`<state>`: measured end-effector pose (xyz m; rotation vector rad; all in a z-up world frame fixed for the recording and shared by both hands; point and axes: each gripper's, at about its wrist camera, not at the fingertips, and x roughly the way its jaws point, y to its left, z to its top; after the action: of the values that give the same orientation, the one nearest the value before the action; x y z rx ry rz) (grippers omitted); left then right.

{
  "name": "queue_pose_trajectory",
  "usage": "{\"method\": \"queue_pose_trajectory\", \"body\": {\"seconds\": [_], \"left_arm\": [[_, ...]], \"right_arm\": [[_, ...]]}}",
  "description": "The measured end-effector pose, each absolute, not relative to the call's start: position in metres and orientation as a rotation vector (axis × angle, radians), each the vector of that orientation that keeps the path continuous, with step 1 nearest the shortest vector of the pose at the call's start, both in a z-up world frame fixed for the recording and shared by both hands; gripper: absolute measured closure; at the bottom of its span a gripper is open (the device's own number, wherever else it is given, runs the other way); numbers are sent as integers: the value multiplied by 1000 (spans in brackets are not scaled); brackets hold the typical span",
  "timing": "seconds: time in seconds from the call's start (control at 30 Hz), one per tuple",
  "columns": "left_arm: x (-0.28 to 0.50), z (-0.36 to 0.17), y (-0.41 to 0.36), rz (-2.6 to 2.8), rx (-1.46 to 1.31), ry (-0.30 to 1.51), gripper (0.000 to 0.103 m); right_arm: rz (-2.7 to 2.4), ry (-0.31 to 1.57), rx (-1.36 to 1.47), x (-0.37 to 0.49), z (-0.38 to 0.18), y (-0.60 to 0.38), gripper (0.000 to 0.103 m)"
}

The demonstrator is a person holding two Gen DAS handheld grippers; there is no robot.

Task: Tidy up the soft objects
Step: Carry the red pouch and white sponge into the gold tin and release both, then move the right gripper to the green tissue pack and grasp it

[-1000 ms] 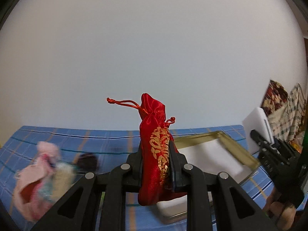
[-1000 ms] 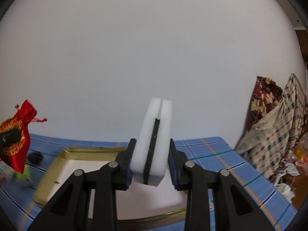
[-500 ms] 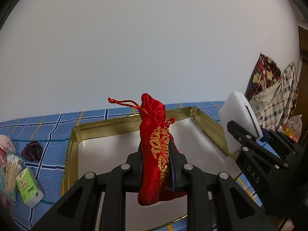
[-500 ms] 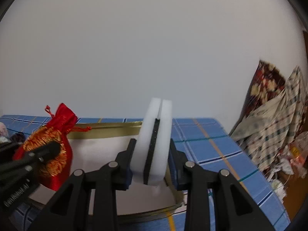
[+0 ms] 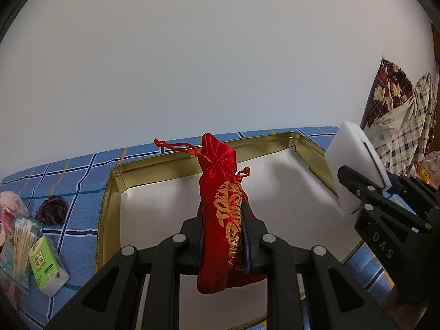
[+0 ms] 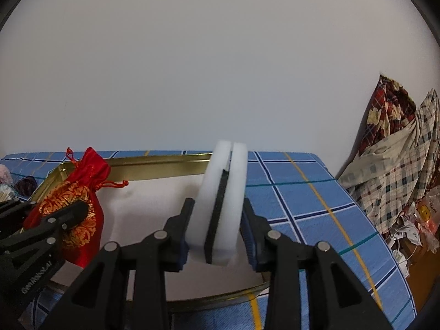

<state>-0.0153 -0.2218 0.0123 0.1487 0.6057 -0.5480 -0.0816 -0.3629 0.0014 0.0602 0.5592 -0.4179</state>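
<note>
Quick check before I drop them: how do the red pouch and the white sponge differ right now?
The red pouch is shiny cloth with a gold pattern and a drawstring neck; the white sponge is plain foam with a dark layer through its middle. The pouch sags and creases in the left gripper, while the sponge keeps its blocky shape in the right gripper. Both are clamped upright over the gold tray.

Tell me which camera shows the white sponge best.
The right wrist view: the white sponge sits centred, pinched in the right tongs, its dark middle layer visible. The left wrist view shows it only at the right edge, side-on.
</note>
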Motion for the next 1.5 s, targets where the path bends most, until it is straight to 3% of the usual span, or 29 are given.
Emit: {"method": "queue_pose_trajectory", "body": {"seconds": [0.07,0.13,0.2,0.27,0.3,0.33,0.5,0.9,1.5], "left_arm": [[-15,11,-219,-551,145,606,81],[-15,11,-221,-549,134,598,79],[-18,14,-217,-554,121,578,71],[-22,20,-209,-586,61,541,46],[-23,24,-204,-573,37,519,23],[-25,28,-197,-546,12,482,15],[-27,38,-172,-447,-25,376,15],[-35,23,-152,-353,58,349,15],[-19,4,-75,-285,74,394,15]], "right_arm": [[-404,554,66,-82,3,-360,53],[-391,533,82,-85,6,-358,20],[-366,453,117,-96,17,-356,12],[-380,354,131,-110,29,-356,2],[-404,311,130,-116,33,-355,0],[-428,275,130,-121,36,-356,0],[-497,238,210,-126,40,-376,0],[-520,237,305,-131,30,-396,0],[-465,245,206,-124,27,-326,0]]}}
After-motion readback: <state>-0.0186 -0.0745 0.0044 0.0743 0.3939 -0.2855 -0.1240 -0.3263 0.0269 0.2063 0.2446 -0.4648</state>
